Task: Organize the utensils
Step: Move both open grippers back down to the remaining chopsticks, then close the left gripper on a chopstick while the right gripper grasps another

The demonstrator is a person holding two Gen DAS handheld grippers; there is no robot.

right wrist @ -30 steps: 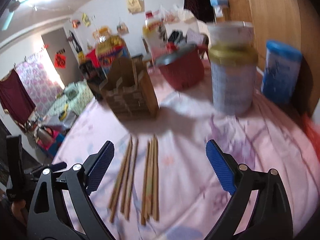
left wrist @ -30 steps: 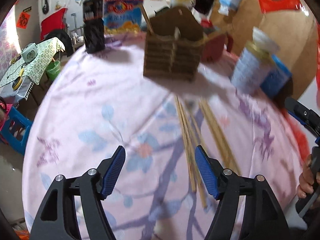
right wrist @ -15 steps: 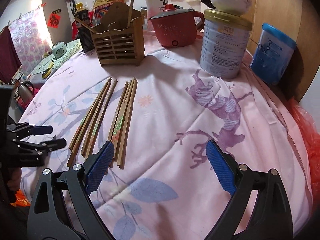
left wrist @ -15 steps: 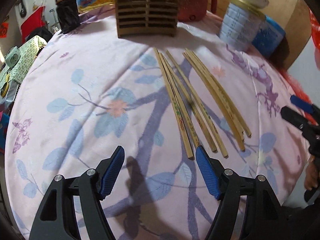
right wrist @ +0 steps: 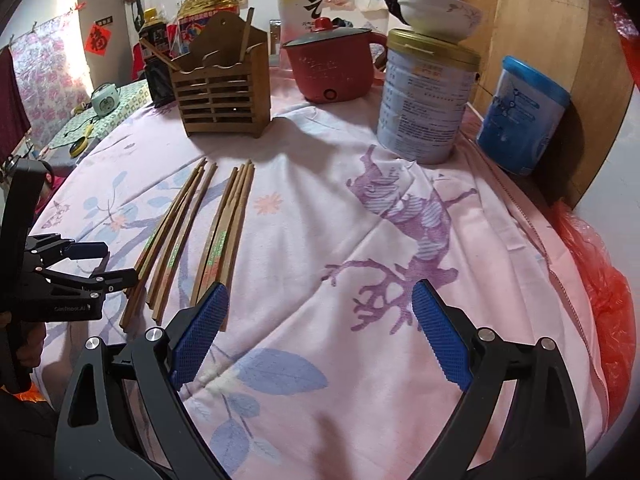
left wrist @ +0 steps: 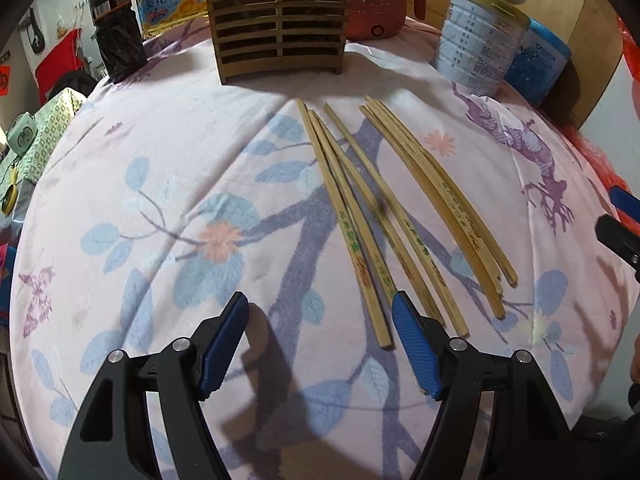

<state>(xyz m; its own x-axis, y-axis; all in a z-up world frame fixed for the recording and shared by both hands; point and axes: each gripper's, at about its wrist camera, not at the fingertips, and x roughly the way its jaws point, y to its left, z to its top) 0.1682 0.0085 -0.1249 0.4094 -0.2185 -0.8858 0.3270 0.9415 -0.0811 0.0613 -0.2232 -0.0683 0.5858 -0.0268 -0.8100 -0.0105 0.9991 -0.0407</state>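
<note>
Right wrist view shows a round worktop [right wrist: 360, 216] under a pink floral cloth in a cluttered room. One slatted wooden utensil holder [right wrist: 222, 96] stands at its far side. Eight bamboo chopsticks [left wrist: 392, 216] lie before it in two loose bunches. Left gripper [left wrist: 320, 312] and right gripper [right wrist: 320, 304] both gape, empty.

Ahead of my tools the table wears a pink floral cloth [right wrist: 328, 208], w/ a curved wooden panel [right wrist: 532, 40] behind it at far right. Far left of my right tool: a grey door [right wrist: 100, 28] w/ a red paper sign [right wrist: 98, 38], white wall, flowered curtain [right wrist: 48, 68] lit bright. Below that a low side table w/ a green-patterned cover [left wrist: 52, 124].
</note>
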